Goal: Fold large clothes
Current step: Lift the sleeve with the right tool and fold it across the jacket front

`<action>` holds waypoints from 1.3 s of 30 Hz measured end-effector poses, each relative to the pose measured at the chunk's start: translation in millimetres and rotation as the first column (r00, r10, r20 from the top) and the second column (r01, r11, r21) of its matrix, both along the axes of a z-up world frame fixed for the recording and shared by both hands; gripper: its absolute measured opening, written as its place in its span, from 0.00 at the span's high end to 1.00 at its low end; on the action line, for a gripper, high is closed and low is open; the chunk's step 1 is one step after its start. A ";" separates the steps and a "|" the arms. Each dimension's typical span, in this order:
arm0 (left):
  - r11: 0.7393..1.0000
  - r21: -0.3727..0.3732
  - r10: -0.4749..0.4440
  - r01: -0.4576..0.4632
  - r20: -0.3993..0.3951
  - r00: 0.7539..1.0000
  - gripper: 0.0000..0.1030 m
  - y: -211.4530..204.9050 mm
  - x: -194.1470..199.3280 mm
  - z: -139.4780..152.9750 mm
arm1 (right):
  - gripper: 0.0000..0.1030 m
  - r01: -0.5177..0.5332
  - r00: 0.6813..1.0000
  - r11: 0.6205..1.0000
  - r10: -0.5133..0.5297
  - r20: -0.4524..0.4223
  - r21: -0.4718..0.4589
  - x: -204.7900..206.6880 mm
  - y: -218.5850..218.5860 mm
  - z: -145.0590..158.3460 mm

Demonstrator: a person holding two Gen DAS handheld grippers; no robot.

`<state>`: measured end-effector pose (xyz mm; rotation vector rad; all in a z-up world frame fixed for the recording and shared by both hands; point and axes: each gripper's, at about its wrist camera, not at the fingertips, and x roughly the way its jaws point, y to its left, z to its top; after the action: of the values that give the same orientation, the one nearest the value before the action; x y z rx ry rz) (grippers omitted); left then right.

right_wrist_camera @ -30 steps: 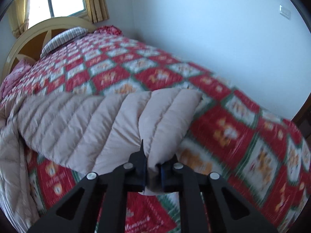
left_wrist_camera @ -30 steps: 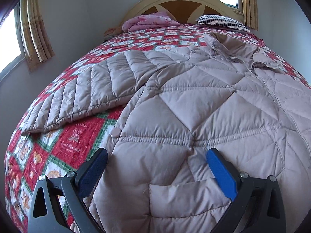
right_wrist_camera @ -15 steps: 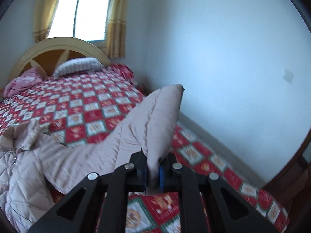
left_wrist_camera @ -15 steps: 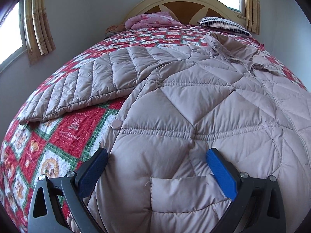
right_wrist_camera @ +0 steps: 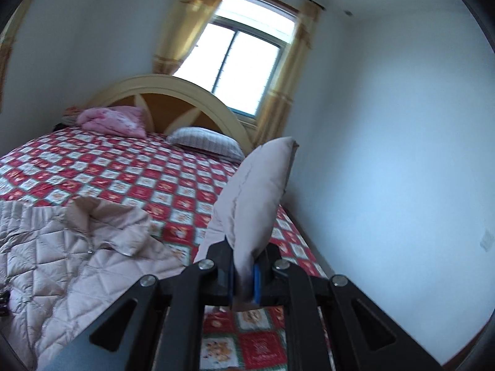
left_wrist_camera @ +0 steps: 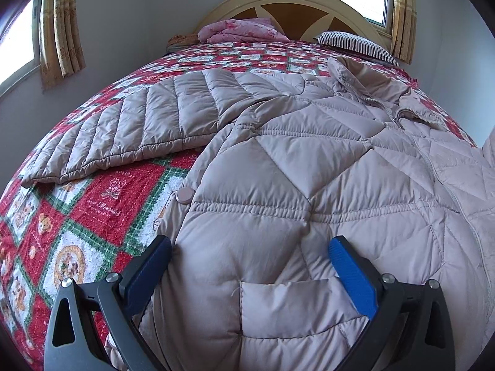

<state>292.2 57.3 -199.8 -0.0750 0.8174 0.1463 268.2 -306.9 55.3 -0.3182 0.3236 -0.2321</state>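
Observation:
A large beige quilted down jacket [left_wrist_camera: 309, 170] lies spread on the bed, front up, zipper and collar toward the headboard. Its left sleeve [left_wrist_camera: 139, 130] lies flat out to the left. My left gripper [left_wrist_camera: 247, 262] is open, its blue pads straddling the jacket's lower hem by the pocket. My right gripper [right_wrist_camera: 244, 273] is shut on the cuff of the right sleeve [right_wrist_camera: 256, 191], which stands lifted upright above the bed. The jacket body also shows in the right wrist view [right_wrist_camera: 62, 247].
The bed has a red, green and white patchwork quilt [left_wrist_camera: 92, 216], an arched headboard [left_wrist_camera: 294, 3], a pink folded blanket [left_wrist_camera: 241, 31] and a striped pillow [left_wrist_camera: 355, 43]. A white wall [right_wrist_camera: 402, 154] runs close along the bed's right side. Windows with yellow curtains stand behind.
My right gripper has lifted the sleeve cuff high off the bed and swung it up toward the jacket. My left gripper has stayed open over the hem, shifting slightly.

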 end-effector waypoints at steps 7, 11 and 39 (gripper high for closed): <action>1.000 -0.022 0.000 0.000 0.005 1.000 0.01 2.0 -1.5 0.0 | 0.90 -0.187 0.982 0.978 0.185 -0.035 -0.095 20.8 84.9 -15.3; 0.999 -0.045 0.002 -0.001 0.014 1.000 0.01 4.7 -3.3 0.6 | 0.90 -0.285 0.957 0.949 0.275 -0.089 -0.133 30.9 137.5 -49.2; 0.995 -0.097 0.011 -0.006 0.055 0.998 0.01 23.8 -20.3 29.9 | 0.27 -0.501 0.730 0.860 0.481 -0.485 0.099 69.1 233.9 -215.0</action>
<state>271.9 81.1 -169.8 -0.1734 0.7686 0.1122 337.3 -73.0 -159.7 -0.4922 0.7322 0.3866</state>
